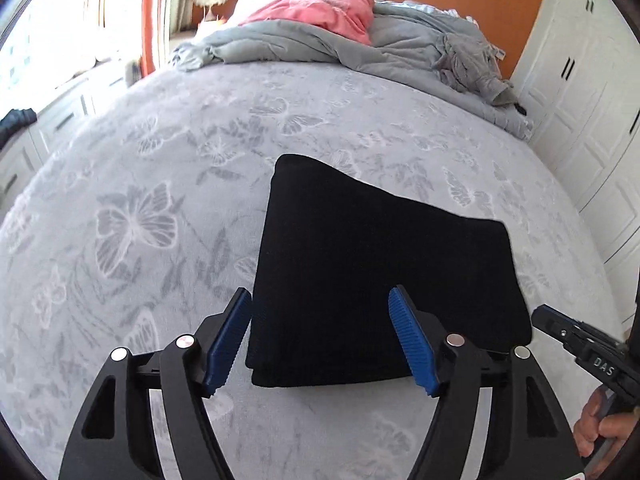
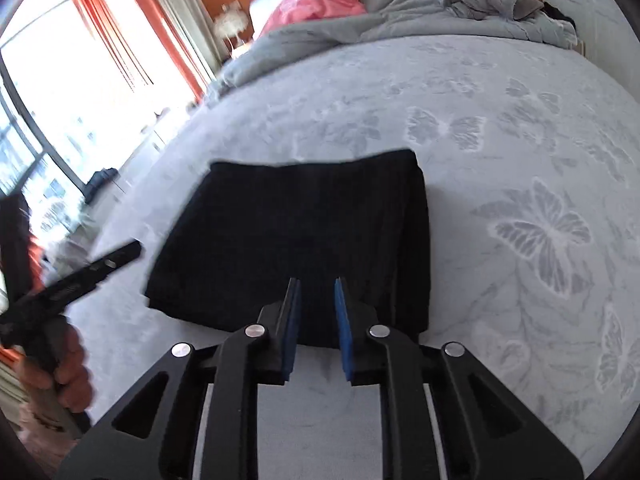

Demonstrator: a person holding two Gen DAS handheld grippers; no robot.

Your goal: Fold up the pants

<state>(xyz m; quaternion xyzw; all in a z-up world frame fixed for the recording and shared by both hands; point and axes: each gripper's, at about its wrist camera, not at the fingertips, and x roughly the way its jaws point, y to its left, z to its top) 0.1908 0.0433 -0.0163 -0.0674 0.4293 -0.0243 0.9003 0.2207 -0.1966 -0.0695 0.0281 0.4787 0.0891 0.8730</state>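
The black pants (image 1: pixel 376 272) lie folded into a compact rectangle on the grey butterfly-print bedspread (image 1: pixel 140 208). My left gripper (image 1: pixel 320 300) is wide open and empty, its blue pads above the near edge of the pants. In the right wrist view the pants (image 2: pixel 288 236) lie just ahead of my right gripper (image 2: pixel 317 284), which is open with a narrow gap and holds nothing. The right gripper also shows at the right edge of the left wrist view (image 1: pixel 538 314). The left gripper's body shows at the left of the right wrist view (image 2: pixel 80 276).
A crumpled grey duvet (image 1: pixel 320 48), a pink pillow (image 1: pixel 320 8) and a grey garment (image 1: pixel 472 64) lie at the head of the bed. White wardrobes (image 1: pixel 592 100) stand on the right, a bright window (image 2: pixel 60 100) with orange curtains on the left.
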